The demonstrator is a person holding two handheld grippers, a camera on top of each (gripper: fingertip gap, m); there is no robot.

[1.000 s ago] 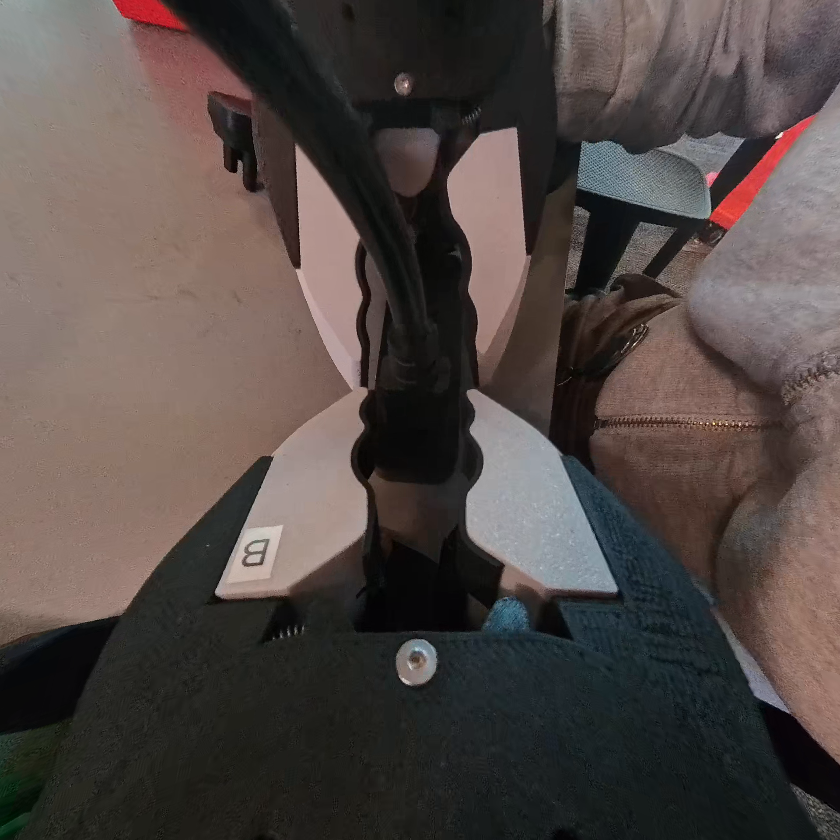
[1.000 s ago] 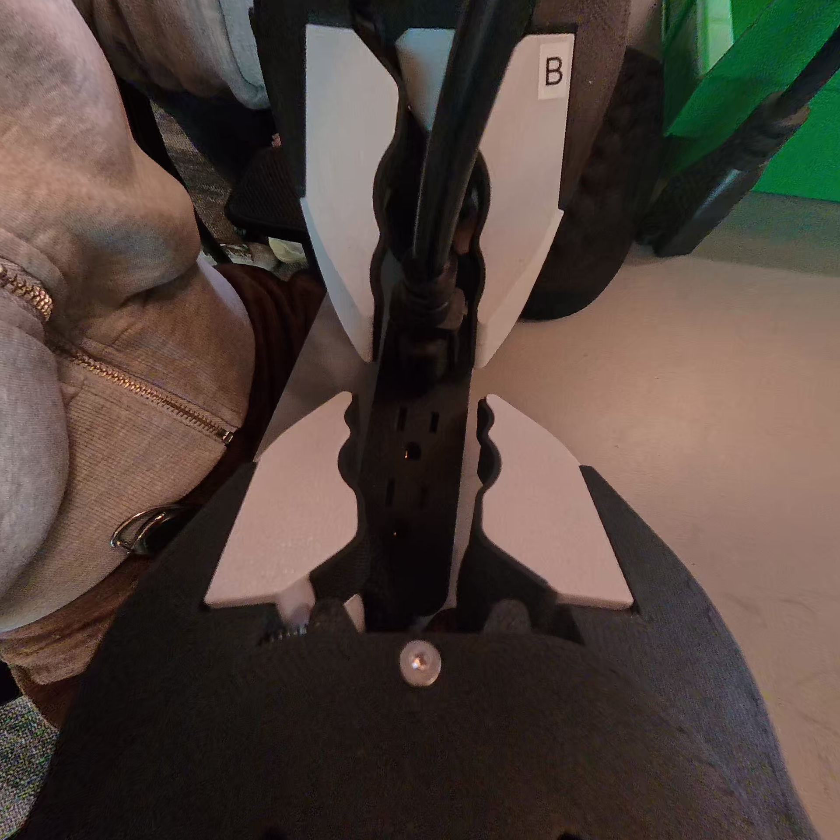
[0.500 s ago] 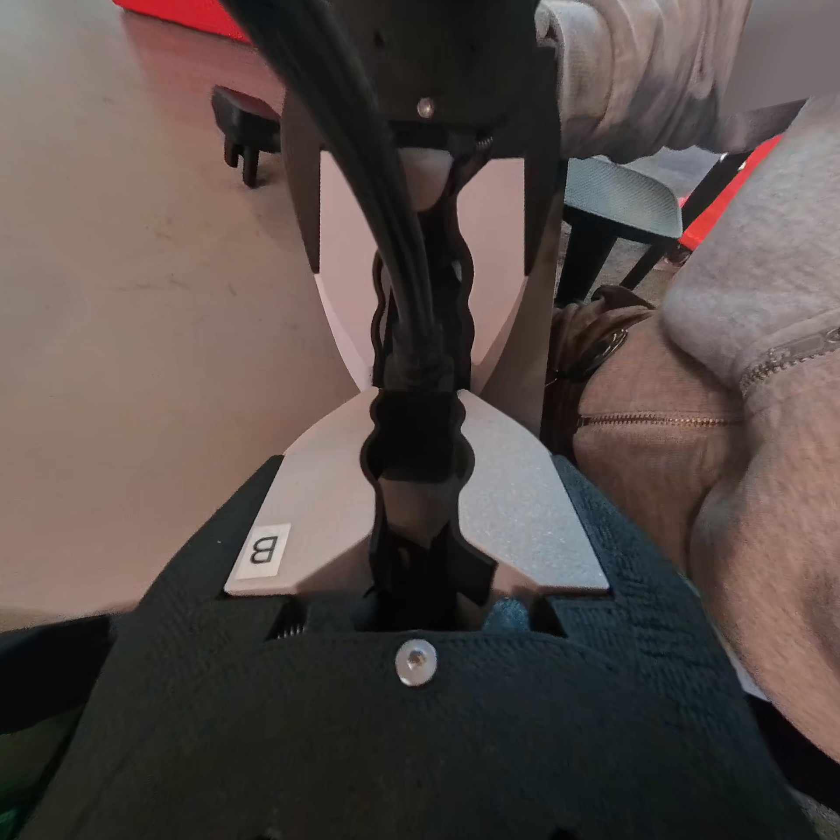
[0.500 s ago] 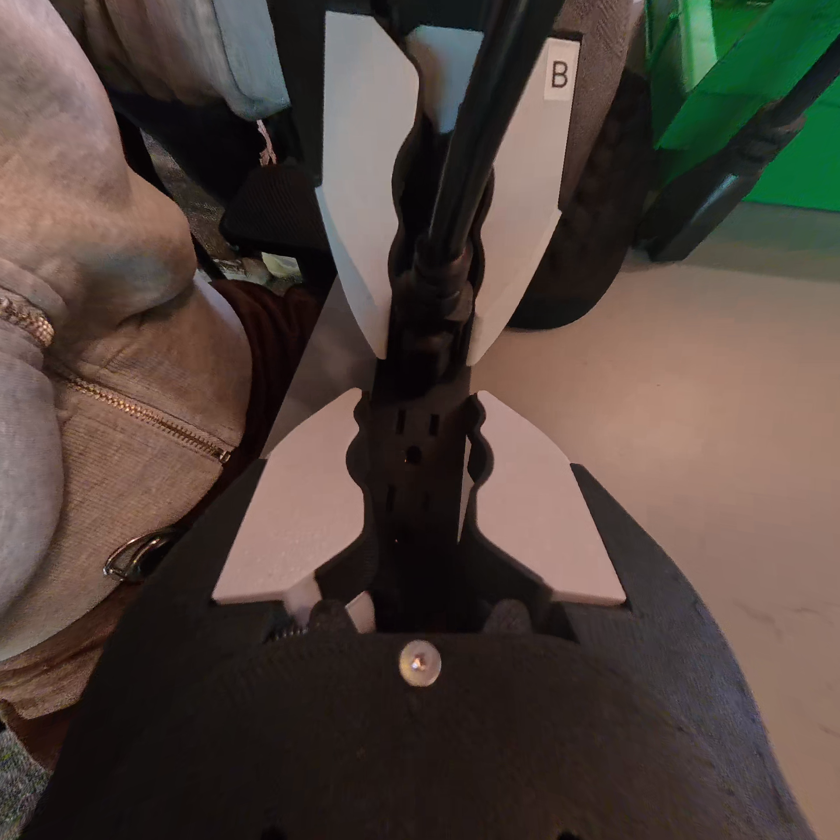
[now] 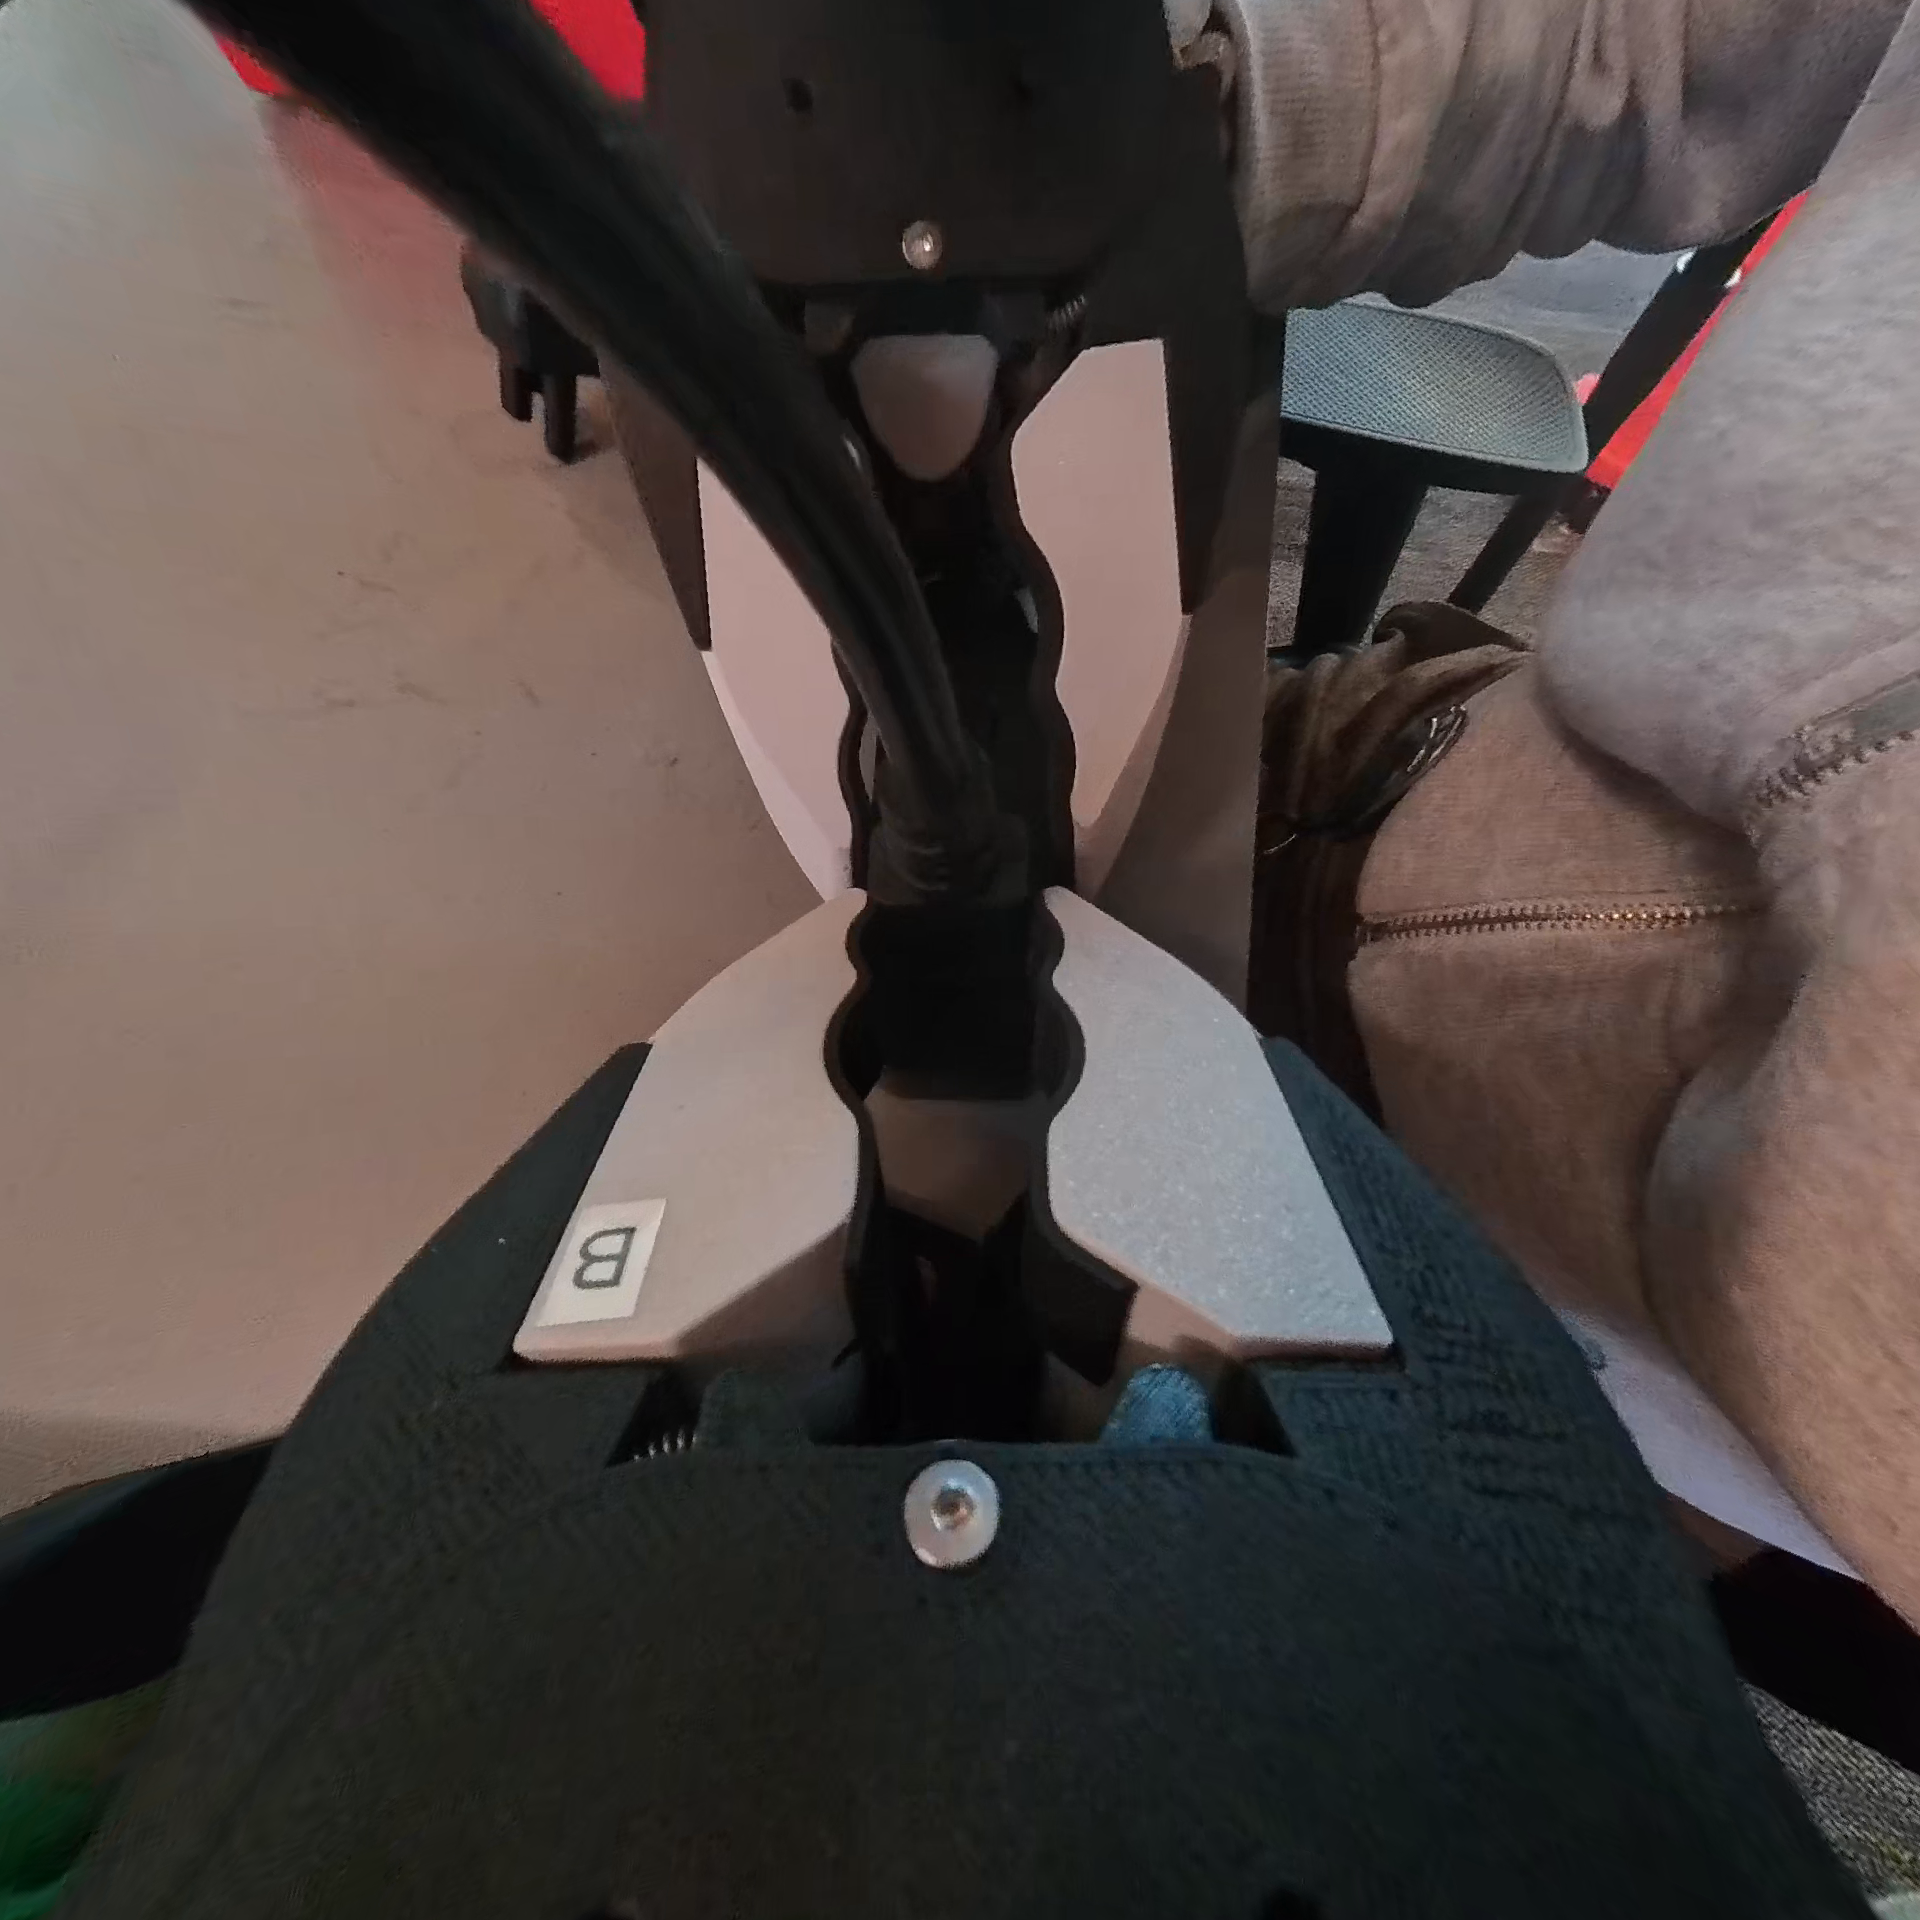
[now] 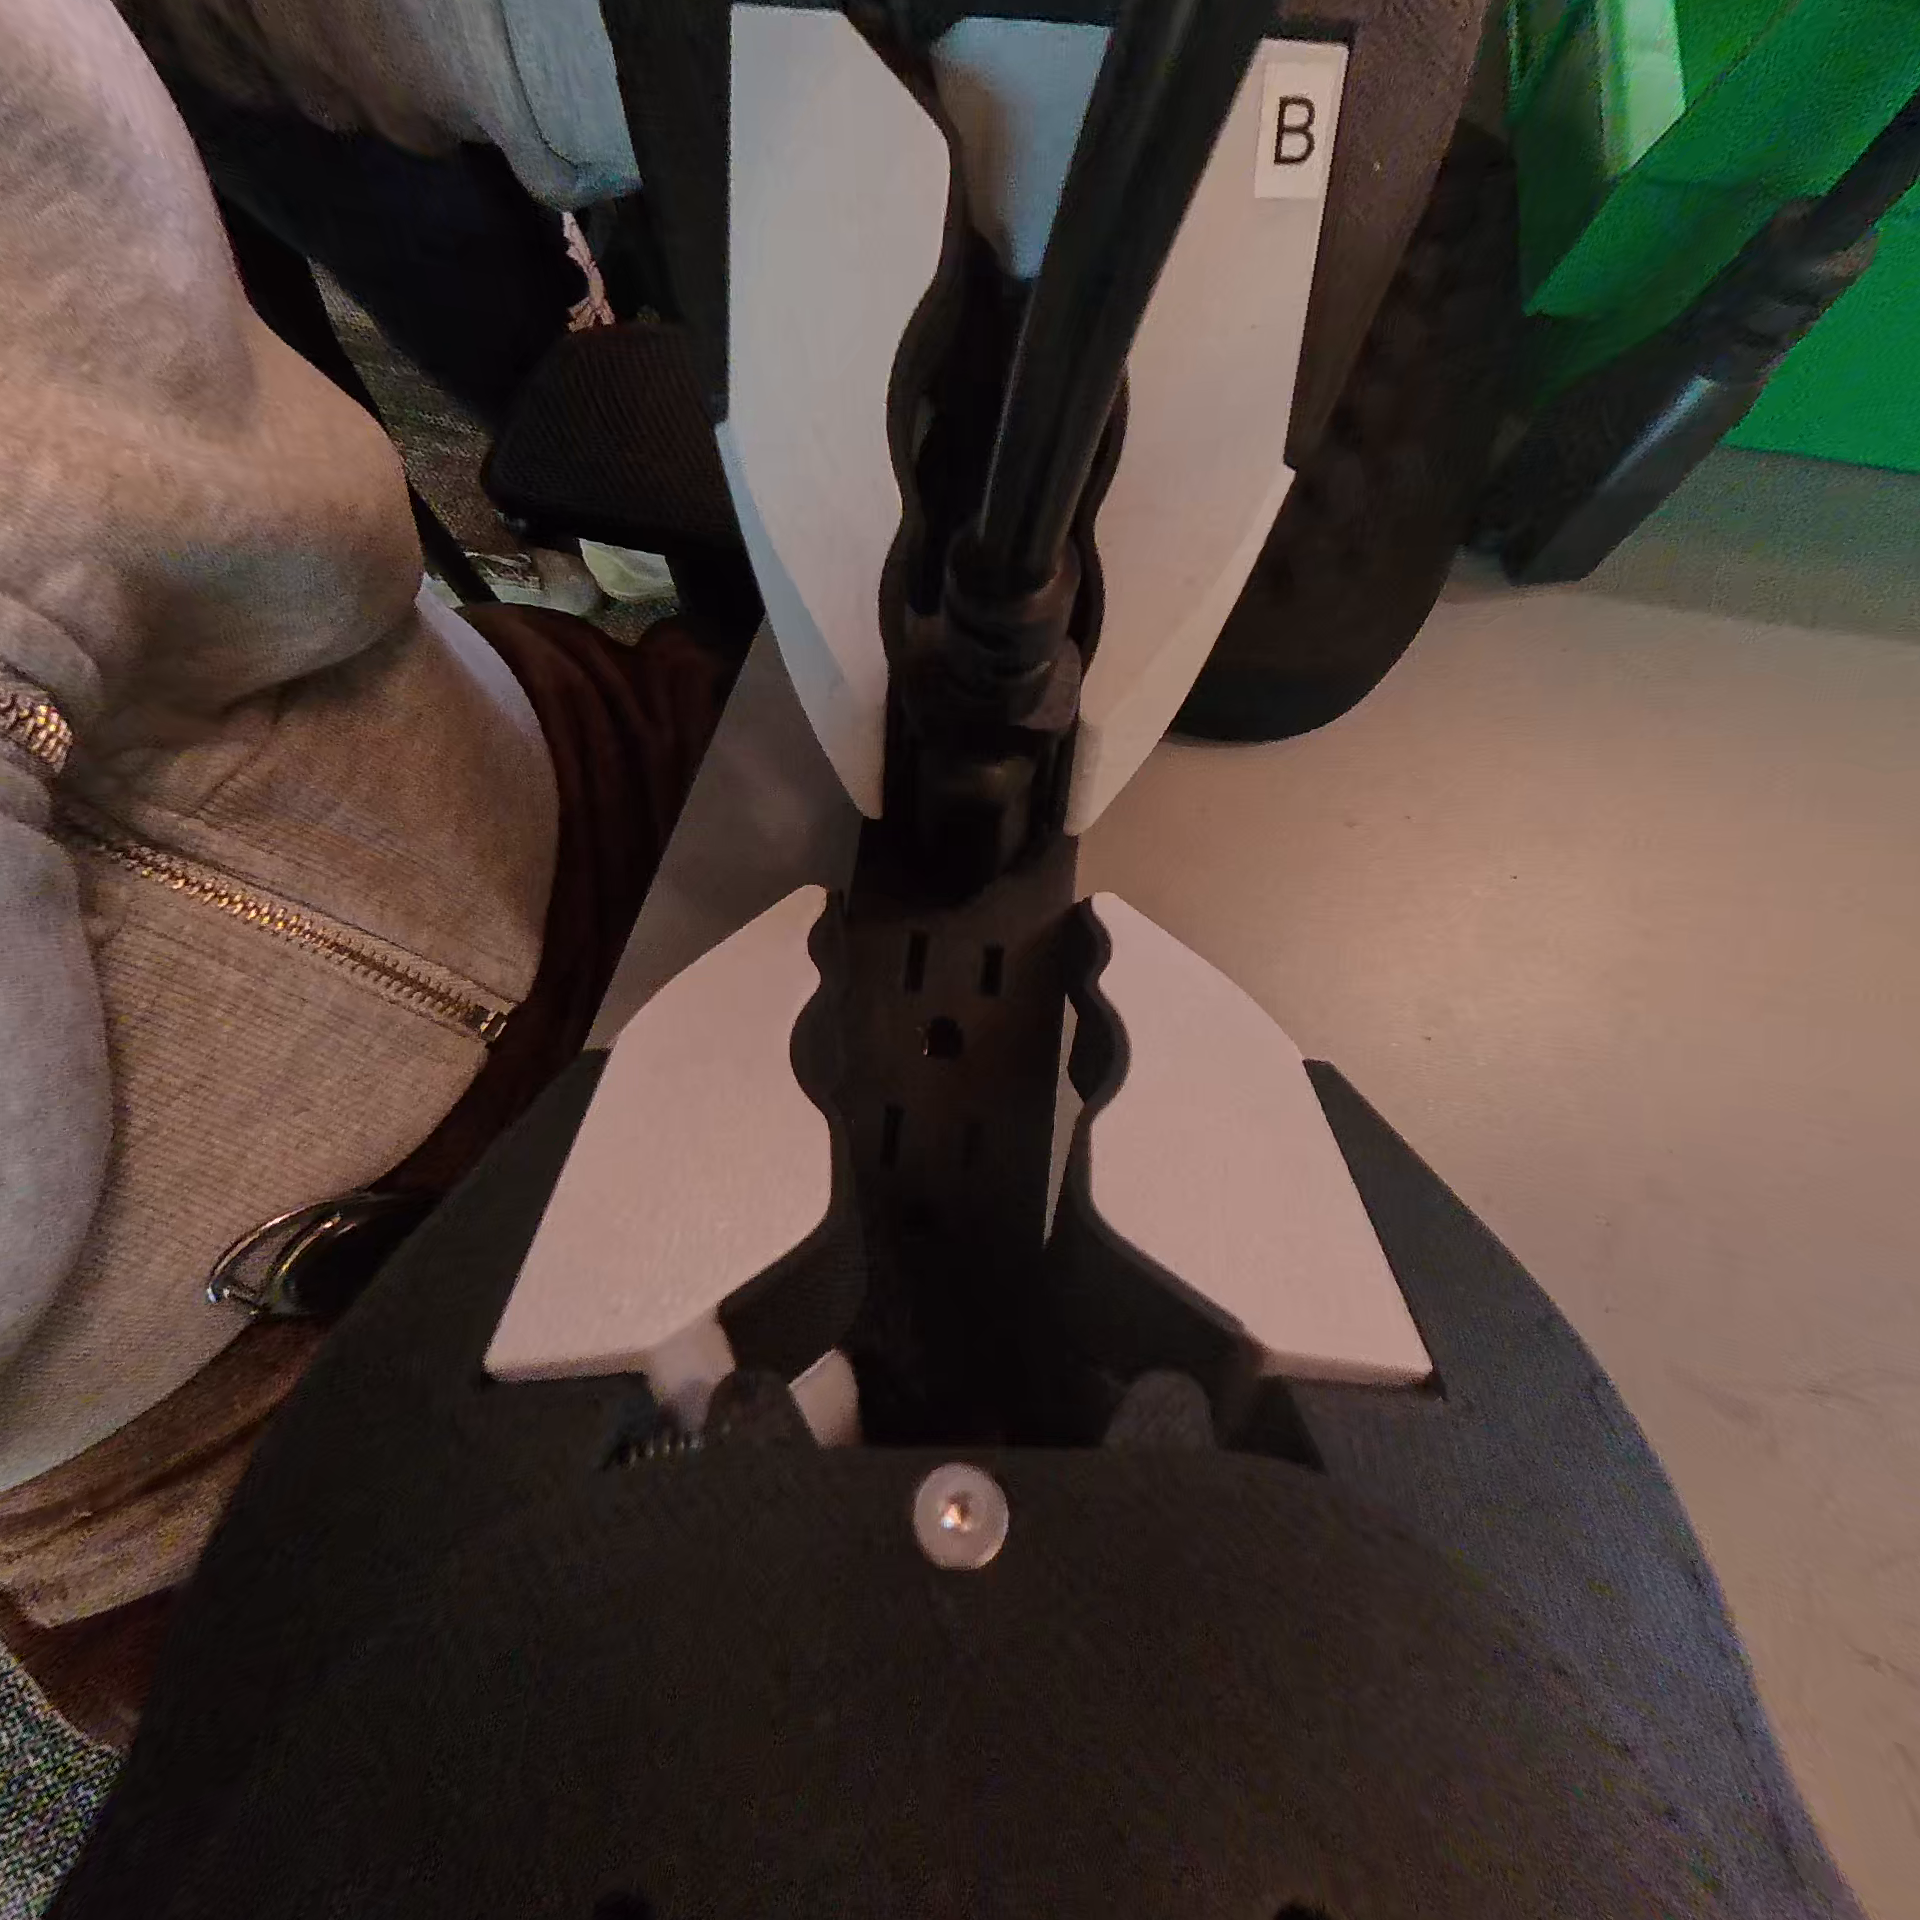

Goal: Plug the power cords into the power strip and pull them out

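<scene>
Between right gripper (image 6: pixel 951 1039) jaws — power strip (image 6: pixel 951 1101); left gripper (image 5: pixel 951 997) jaws clamping plug (image 5: pixel 951 1003).

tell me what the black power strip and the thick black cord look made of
The long black power strip looks like hard moulded plastic, matte to satin: crisp slot openings and flat faces with a faint sheen. The thick black power cord looks like flexible rubber or vinyl sheathing, smooth and slightly glossy, with a ribbed strain relief at the plug; which of the two cannot be told.

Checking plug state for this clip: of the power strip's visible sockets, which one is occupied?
The socket at the far end of the power strip, where the black plug sits. The two sockets nearer the right gripper show bare slots.
</scene>
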